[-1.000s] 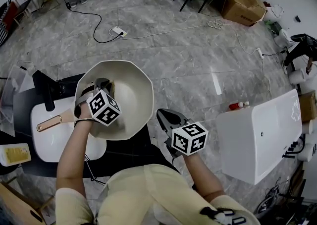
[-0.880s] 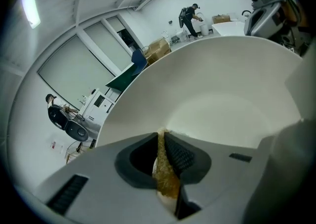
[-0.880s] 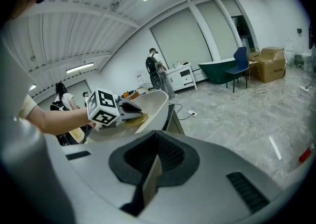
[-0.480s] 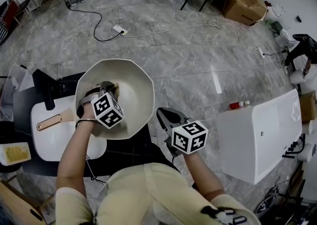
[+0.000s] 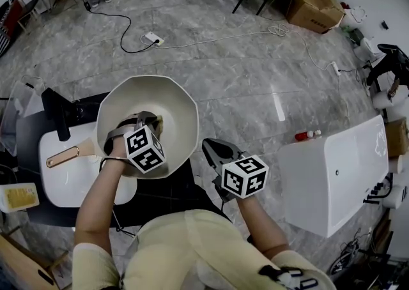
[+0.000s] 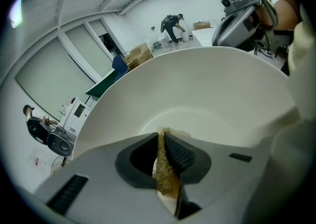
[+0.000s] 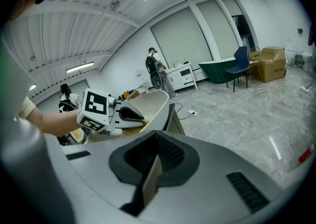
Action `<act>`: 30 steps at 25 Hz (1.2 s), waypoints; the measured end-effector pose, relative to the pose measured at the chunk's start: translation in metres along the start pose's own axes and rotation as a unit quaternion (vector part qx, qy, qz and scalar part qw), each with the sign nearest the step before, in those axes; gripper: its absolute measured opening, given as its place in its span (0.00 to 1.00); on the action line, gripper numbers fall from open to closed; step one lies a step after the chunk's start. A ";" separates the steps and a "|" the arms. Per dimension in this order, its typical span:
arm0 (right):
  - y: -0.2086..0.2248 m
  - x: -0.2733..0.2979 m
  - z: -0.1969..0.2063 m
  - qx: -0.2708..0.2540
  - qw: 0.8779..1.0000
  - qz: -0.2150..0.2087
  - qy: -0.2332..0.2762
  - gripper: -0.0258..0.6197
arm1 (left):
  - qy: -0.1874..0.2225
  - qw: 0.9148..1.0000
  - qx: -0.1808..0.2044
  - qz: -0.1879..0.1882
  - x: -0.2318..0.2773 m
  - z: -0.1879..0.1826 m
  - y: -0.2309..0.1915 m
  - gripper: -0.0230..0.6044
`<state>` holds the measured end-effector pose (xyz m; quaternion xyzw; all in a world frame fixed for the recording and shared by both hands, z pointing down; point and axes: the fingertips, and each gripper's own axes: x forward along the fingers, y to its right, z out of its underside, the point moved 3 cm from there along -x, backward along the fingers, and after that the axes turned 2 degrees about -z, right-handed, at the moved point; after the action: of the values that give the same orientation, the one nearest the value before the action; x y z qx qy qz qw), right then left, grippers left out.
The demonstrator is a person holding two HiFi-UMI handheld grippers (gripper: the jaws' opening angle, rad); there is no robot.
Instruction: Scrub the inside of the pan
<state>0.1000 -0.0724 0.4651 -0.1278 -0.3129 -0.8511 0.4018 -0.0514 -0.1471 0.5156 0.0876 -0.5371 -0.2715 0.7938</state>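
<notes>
**A:** Head view?
**B:** Pan (image 5: 174,98) over dark tabletop (image 5: 167,191); left hand-held gripper (image 5: 147,118) inside it.
**A:** Left gripper view?
**B:** Jaws pinching scouring pad (image 6: 167,178) at the pan's floor. Step in hand: scrubbing, likely. Next: sweep the walls.
**A:** Right gripper view?
**B:** Right hand-held gripper (image 7: 154,166) pressed together, empty, clear of the pan.

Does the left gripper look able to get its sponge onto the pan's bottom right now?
Likely yes: the left gripper, shut on the sponge, is inside the open pan, and nothing else lies in the way.
</notes>
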 end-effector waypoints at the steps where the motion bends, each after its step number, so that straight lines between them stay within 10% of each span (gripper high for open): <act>1: 0.000 0.000 0.001 0.000 1.000 0.000 0.000 0.06 | 0.000 1.000 0.002 0.005 0.000 -0.001 0.003 0.11; 12: -0.004 -0.001 0.002 -0.004 1.000 -0.002 -0.001 0.06 | 0.006 0.995 -0.053 0.084 -0.011 -0.008 0.028 0.11; 30: -0.013 -0.006 -0.001 -0.012 1.000 -0.004 0.004 0.06 | -0.044 0.976 -0.015 0.215 -0.033 -0.015 0.069 0.11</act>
<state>0.0942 -0.0634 0.4562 -0.1281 -0.3020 -0.8566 0.3983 -0.0242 -0.0748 0.5128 -0.0535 -0.5735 -0.1058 0.8106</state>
